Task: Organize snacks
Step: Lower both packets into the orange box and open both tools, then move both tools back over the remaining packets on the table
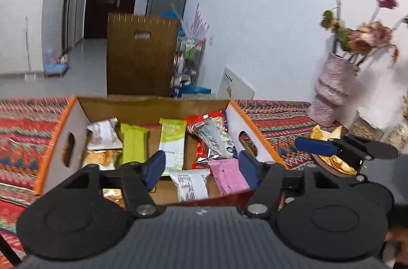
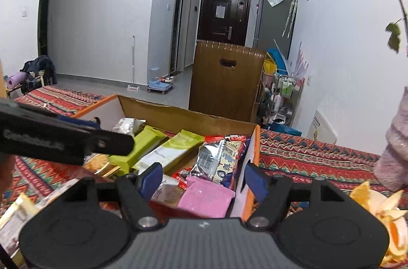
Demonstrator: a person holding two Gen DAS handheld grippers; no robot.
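In the left wrist view, the left gripper (image 1: 200, 167) fills the lower middle of the frame with its blue-padded fingers (image 1: 154, 168) spread apart and nothing between them. They hang over the near edge of an open cardboard box (image 1: 153, 107) with orange-trimmed white side walls, which sits on a bench covered by a red patterned cloth (image 1: 23, 129).

Inside the box the snacks lie loose: a lime-green packet (image 1: 134, 143) and a white-and-green packet (image 1: 171, 145) near the centre, a silver-white packet (image 1: 103, 135) at the left, a silver wrapper (image 1: 210, 137) over red packaging at the right, and a pink packet (image 1: 230, 176) beside a white packet with a printed label (image 1: 190, 186) at the near edge.

To the right of the frame, the right gripper (image 1: 331, 146) reaches over a dish of orange peel (image 1: 323, 135), and a lilac vase (image 1: 331, 88) of dried flowers stands near the wall.

In the right wrist view, the right gripper (image 2: 204, 179) sits at the lower centre, its fingers (image 2: 256, 182) likewise spread and empty, straddling the box's right wall (image 2: 248, 162) with the pink packet (image 2: 207, 197) just in front. The left gripper (image 2: 76, 139) crosses the left of the frame above the box. Orange peel (image 2: 382, 205) lies at the lower right.
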